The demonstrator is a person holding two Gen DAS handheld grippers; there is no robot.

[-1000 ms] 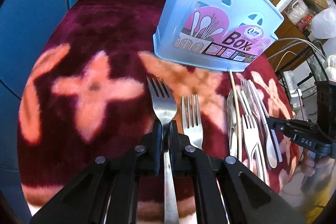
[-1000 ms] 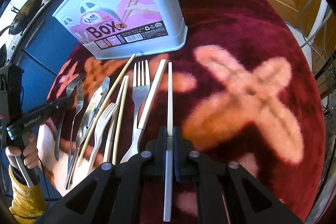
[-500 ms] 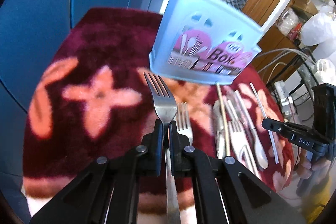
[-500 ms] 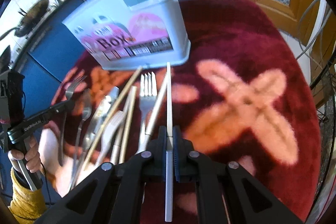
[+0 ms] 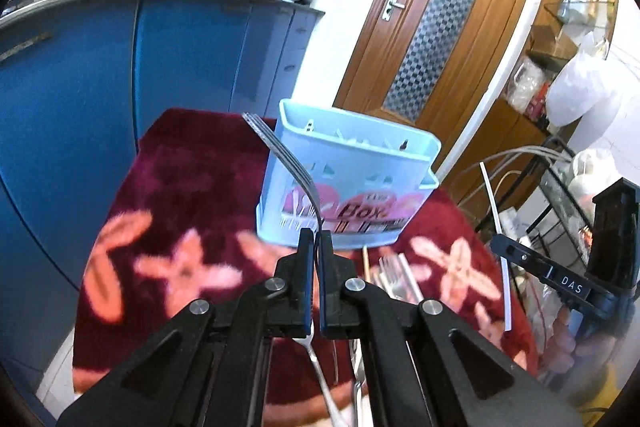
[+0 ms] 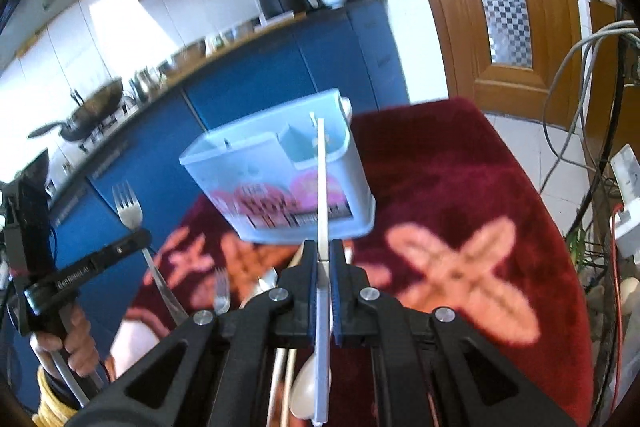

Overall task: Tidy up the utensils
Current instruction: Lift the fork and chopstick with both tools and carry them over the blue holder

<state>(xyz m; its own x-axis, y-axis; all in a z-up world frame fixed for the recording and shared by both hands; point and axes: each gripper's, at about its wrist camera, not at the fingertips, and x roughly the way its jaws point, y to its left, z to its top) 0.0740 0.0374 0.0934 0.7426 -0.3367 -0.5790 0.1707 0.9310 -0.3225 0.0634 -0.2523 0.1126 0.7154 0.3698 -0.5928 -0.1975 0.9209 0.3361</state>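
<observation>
Holder: pale blue plastic utensil box w/ pink label (image 5: 348, 187) stands mid-frame on dark red floral cloth (image 5: 180, 187); compartments look bare inside, though blurred. Left gripper (image 5: 315, 255) is clamped on a steel fork (image 5: 288, 163), tines raised toward upper centre in front of box; right gripper (image 6: 324, 263) is clamped on a white chopstick (image 6: 321, 187), tip over box's small right compartment. Vs 1 s ago both pieces are lifted off cloth, remaining steel cutlery pile (image 6: 248, 291) left lying below.
</observation>
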